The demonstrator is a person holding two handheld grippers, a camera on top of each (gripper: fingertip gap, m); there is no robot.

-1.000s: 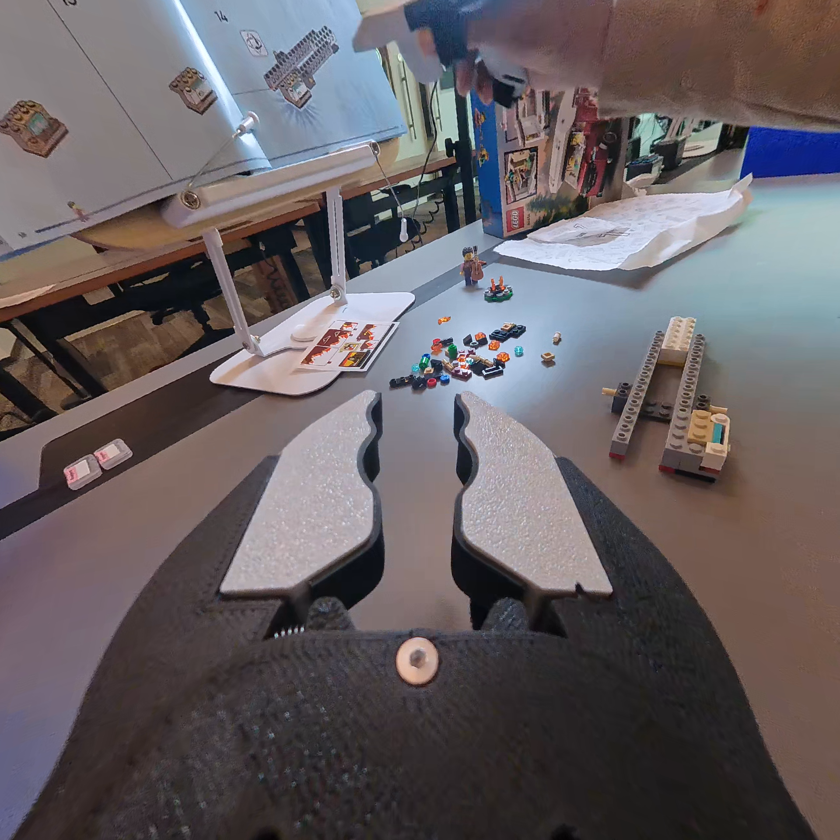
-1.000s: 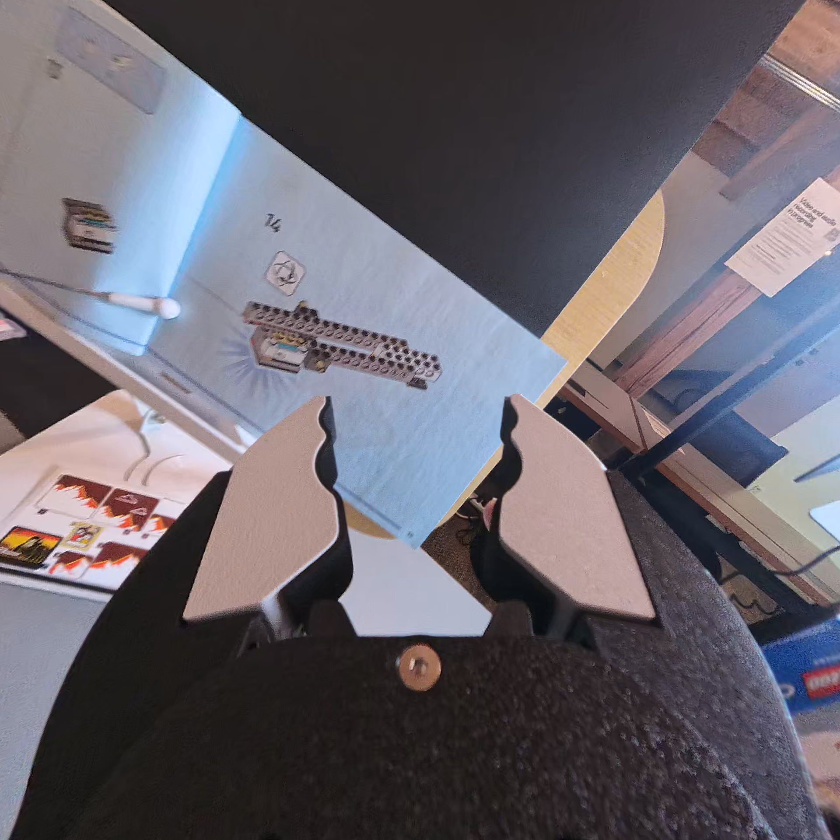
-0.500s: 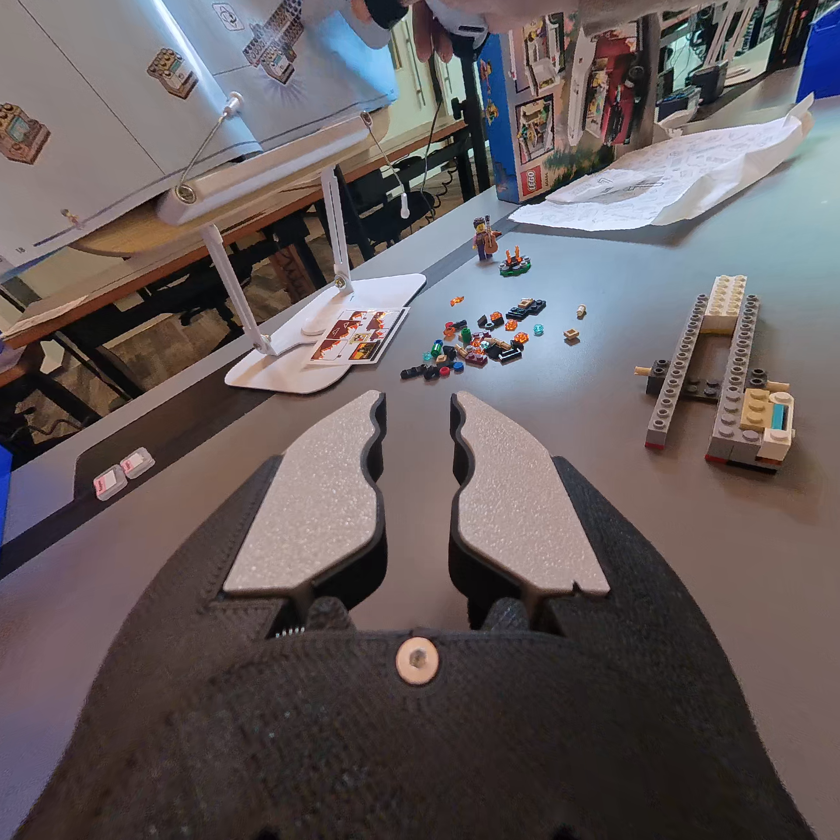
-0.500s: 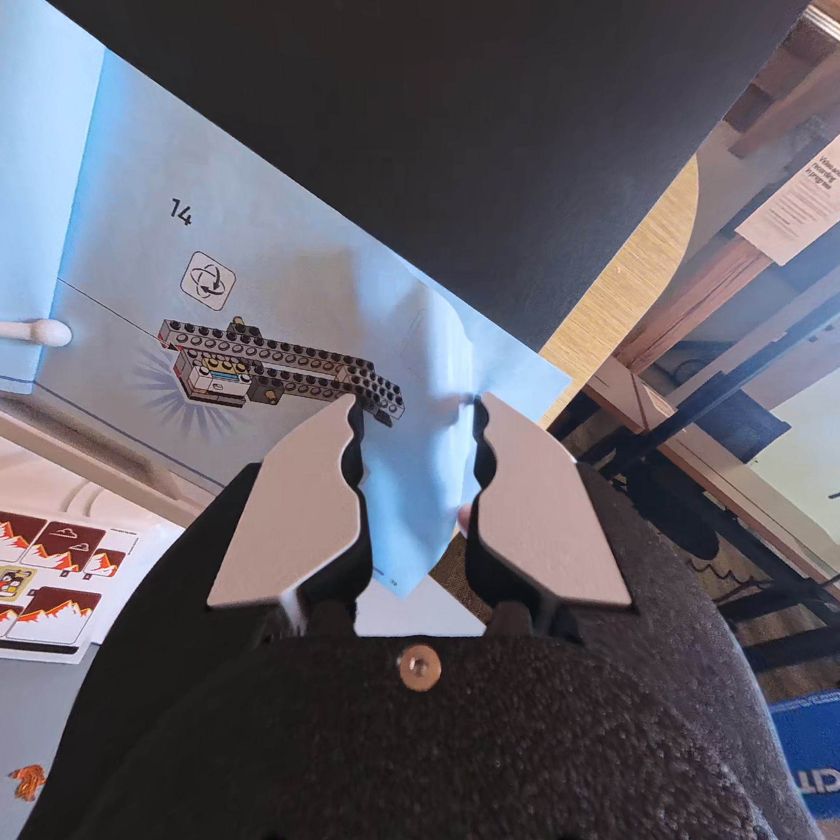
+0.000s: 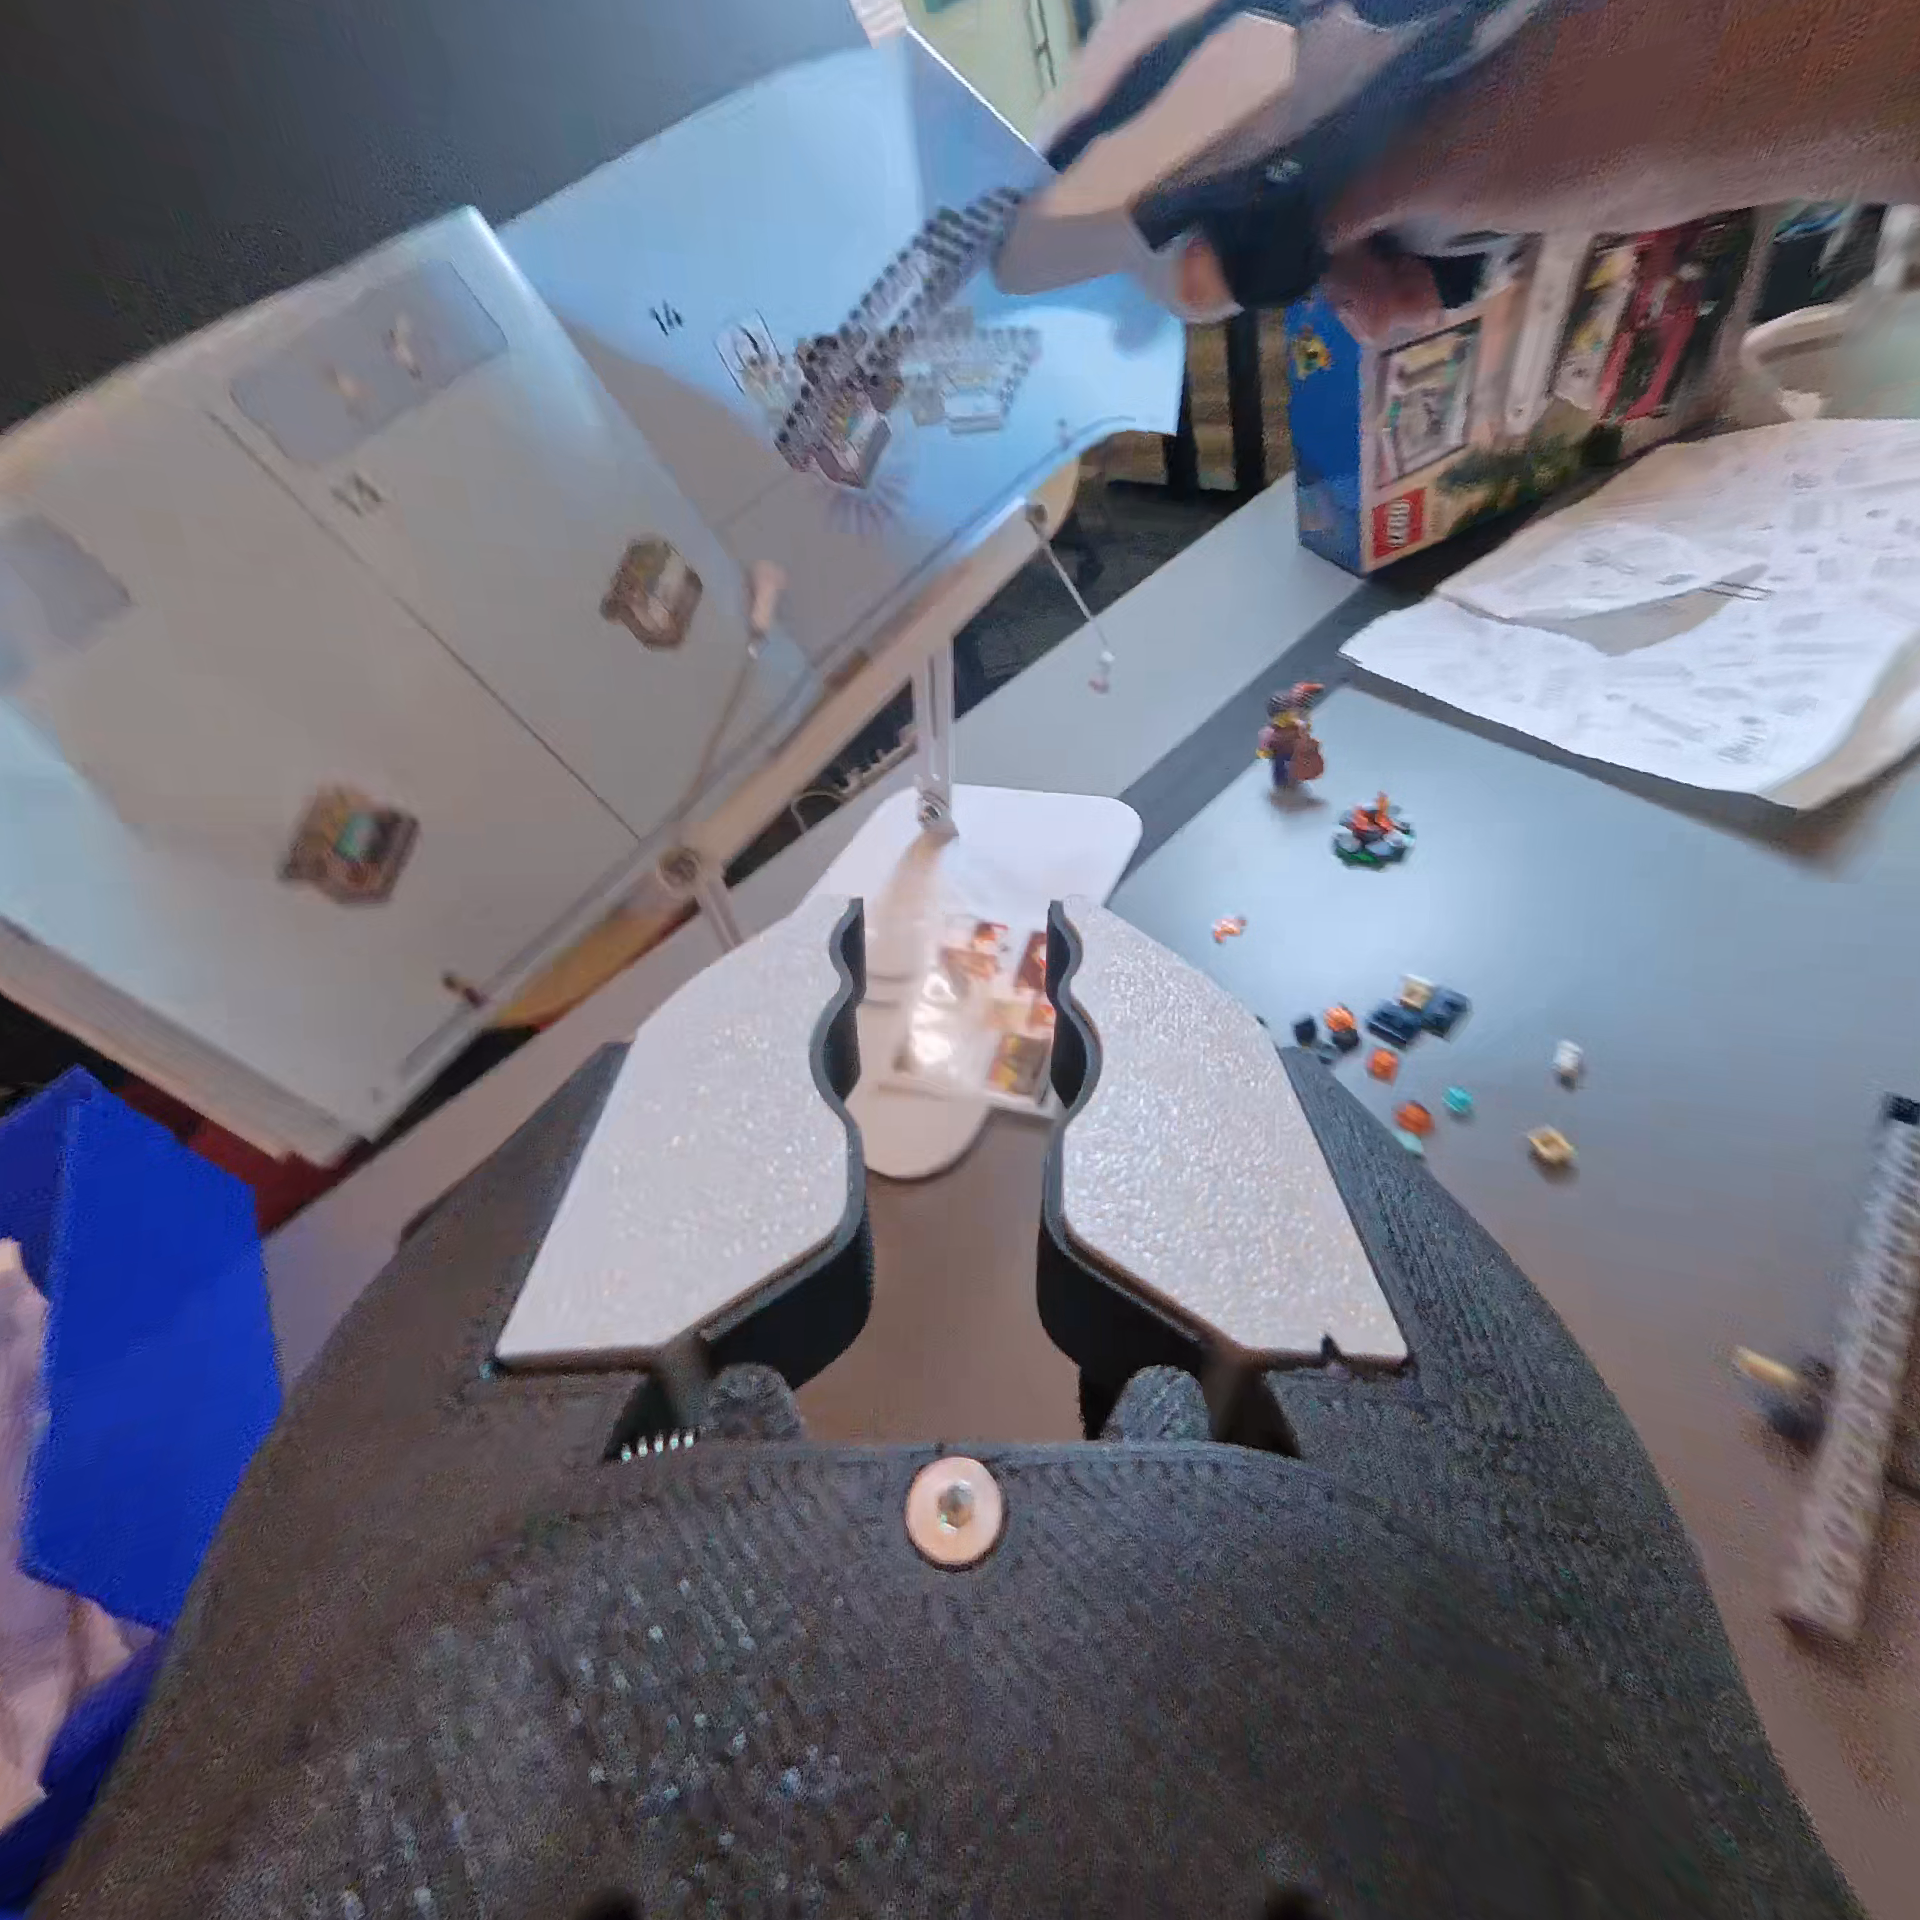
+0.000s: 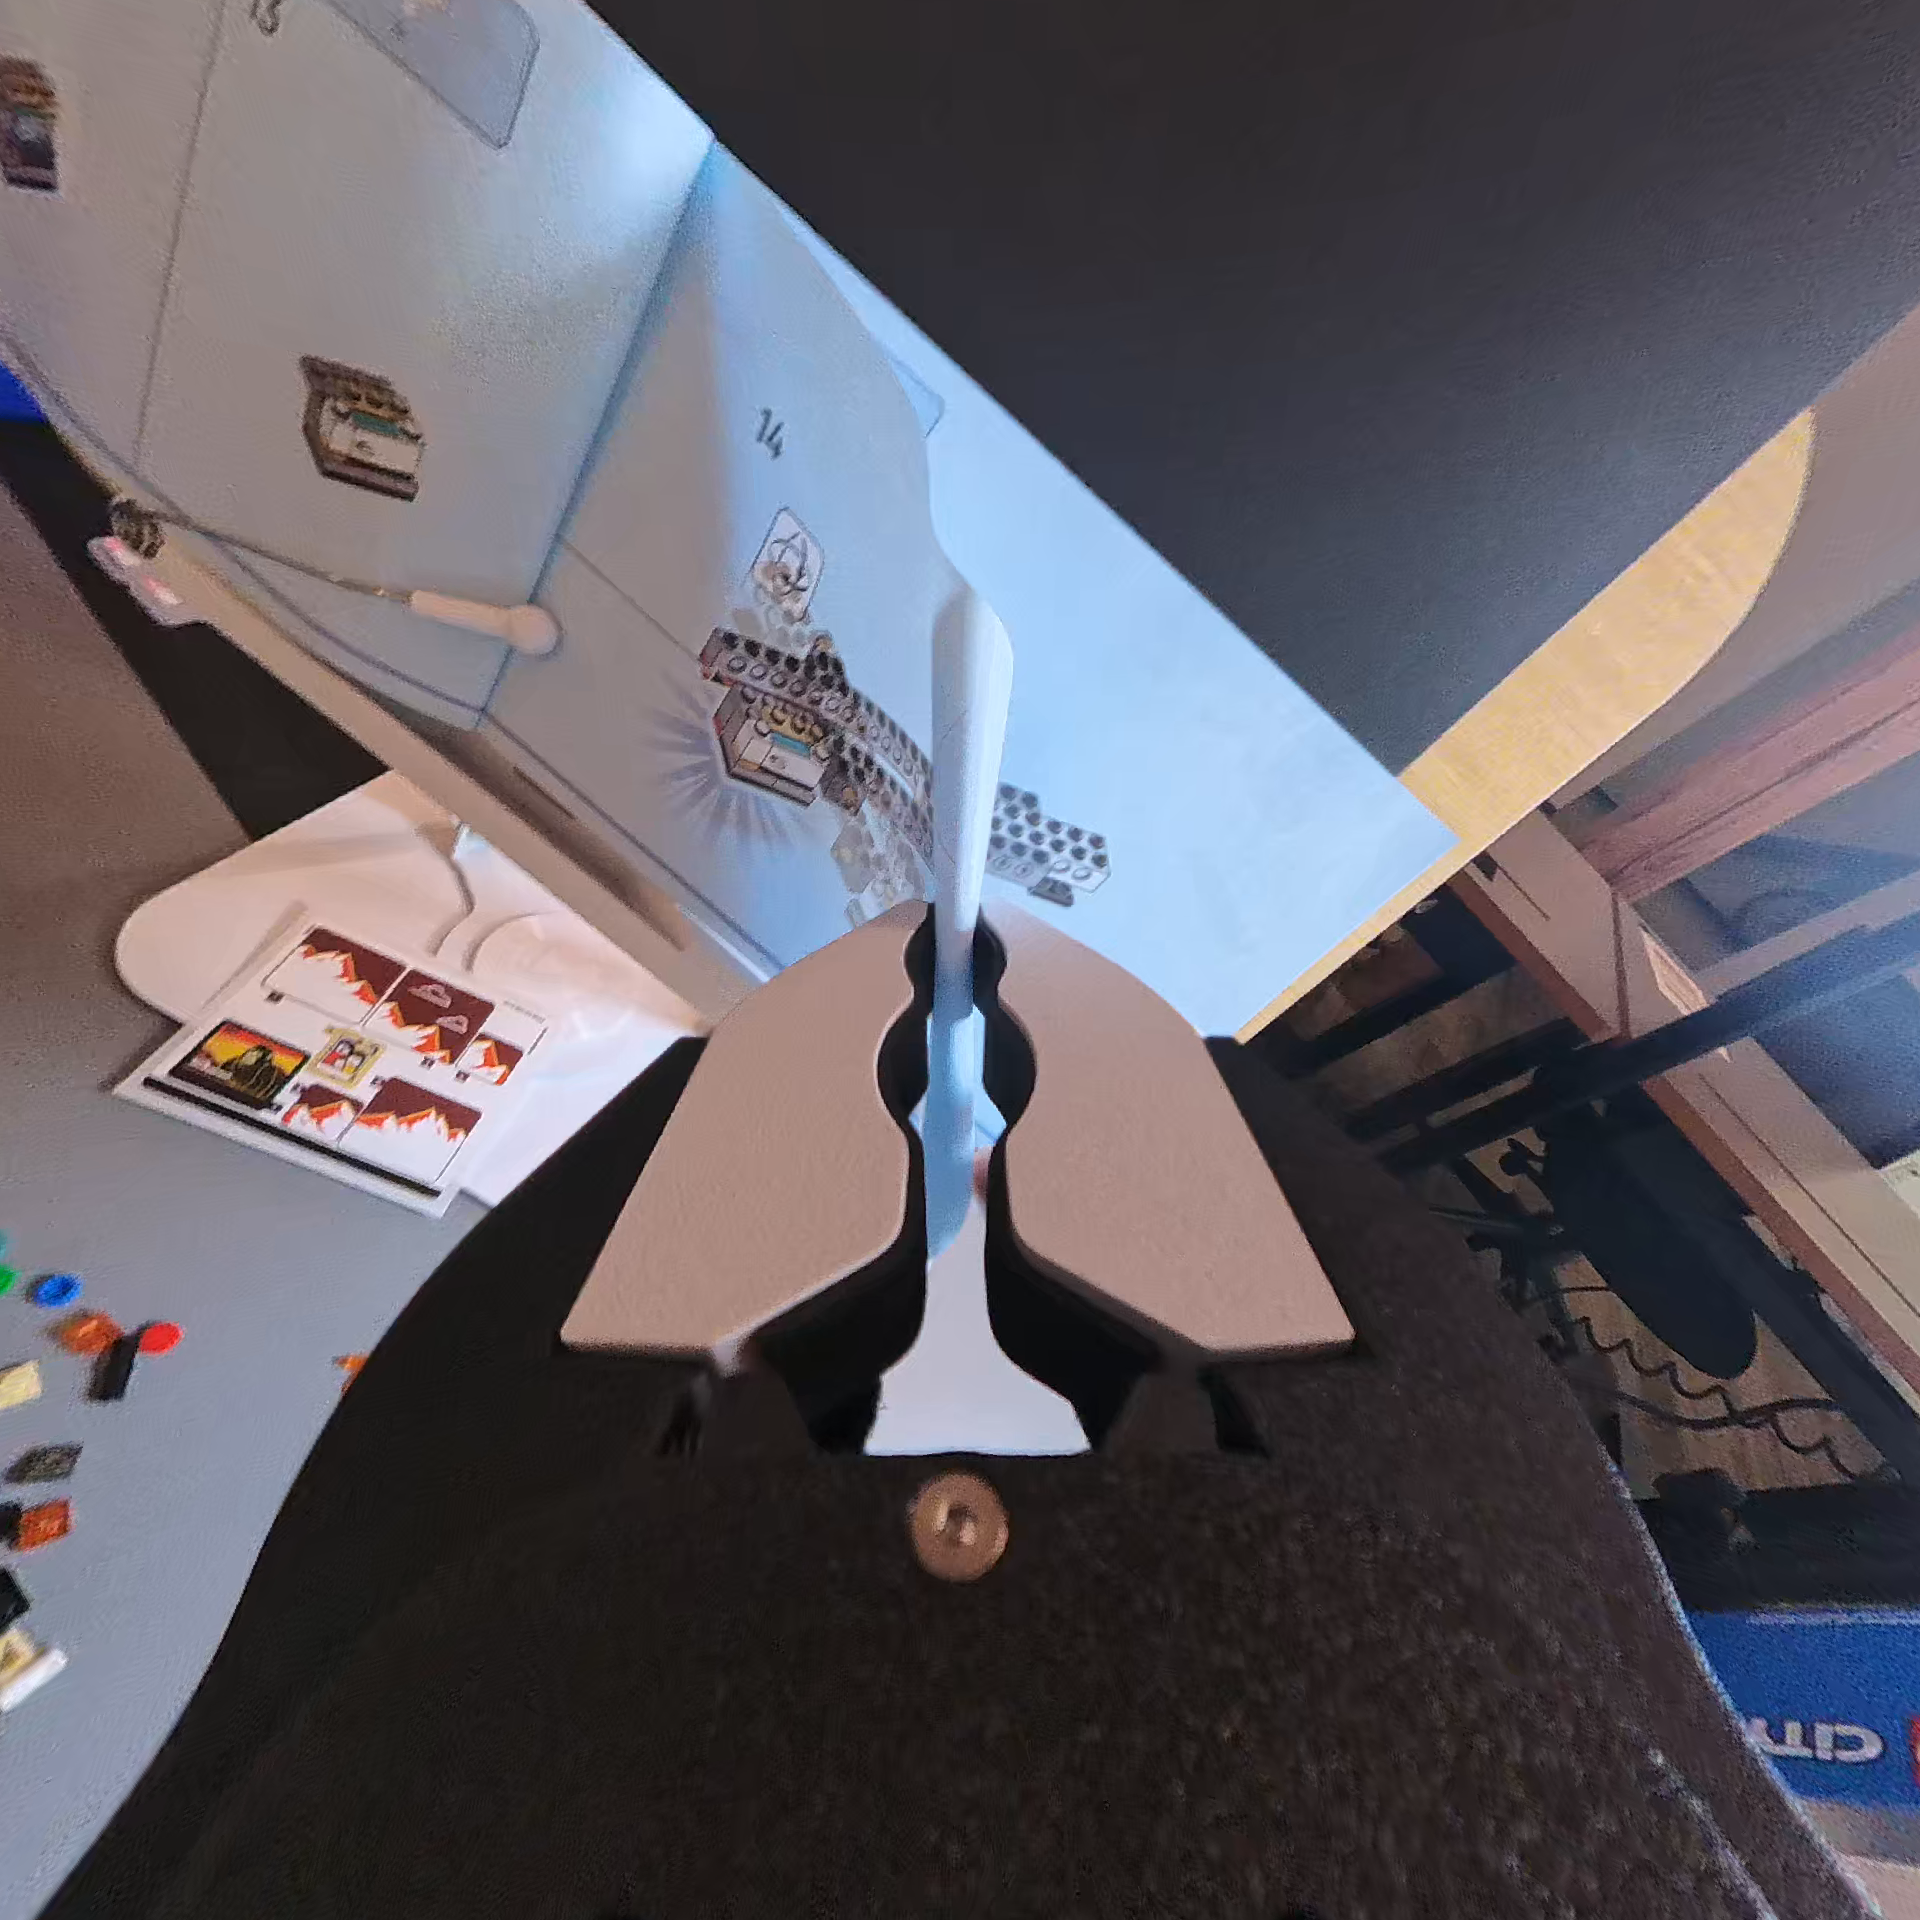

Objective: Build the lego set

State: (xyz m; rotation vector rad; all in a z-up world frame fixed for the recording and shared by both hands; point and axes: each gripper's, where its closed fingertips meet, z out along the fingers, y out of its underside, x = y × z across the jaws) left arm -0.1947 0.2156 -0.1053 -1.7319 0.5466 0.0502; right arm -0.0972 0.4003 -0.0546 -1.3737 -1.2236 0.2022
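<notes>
The partly built model (image 5: 1860, 1382), two long grey studded beams, lies at the right edge of the left wrist view on the dark tabletop (image 5: 1621, 935), blurred and mostly cut off by the frame. Left of it and a little farther off are the loose pieces (image 5: 1403, 1039), a scatter of small orange, blue and dark bits. Beyond them stand a minifigure (image 5: 1288, 743) and a small campfire build (image 5: 1374, 831), both apparently finished.

The instruction booklet (image 6: 644, 436) is propped open on a white stand (image 5: 997, 831) at the far left. The right tongs (image 6: 961, 1013) are pinched shut on the lower right corner of its page (image 6: 971, 790), which stands lifted and curled edge-on between the fingers. In the left wrist view the same page arches up under the right tongs at top right. The left tongs (image 5: 951, 935) hang above the near tabletop, parted and gripping nothing. A sticker sheet (image 6: 332, 1060) lies on the stand's base, and the set's box (image 5: 1455, 416) and a flattened paper bag (image 5: 1683, 644) sit at the far right.

Judging by the page shown, the base frame is assembled and this is a page turn toward the following step. The many loose pieces and the unused stickers suggest most of the build is left.
</notes>
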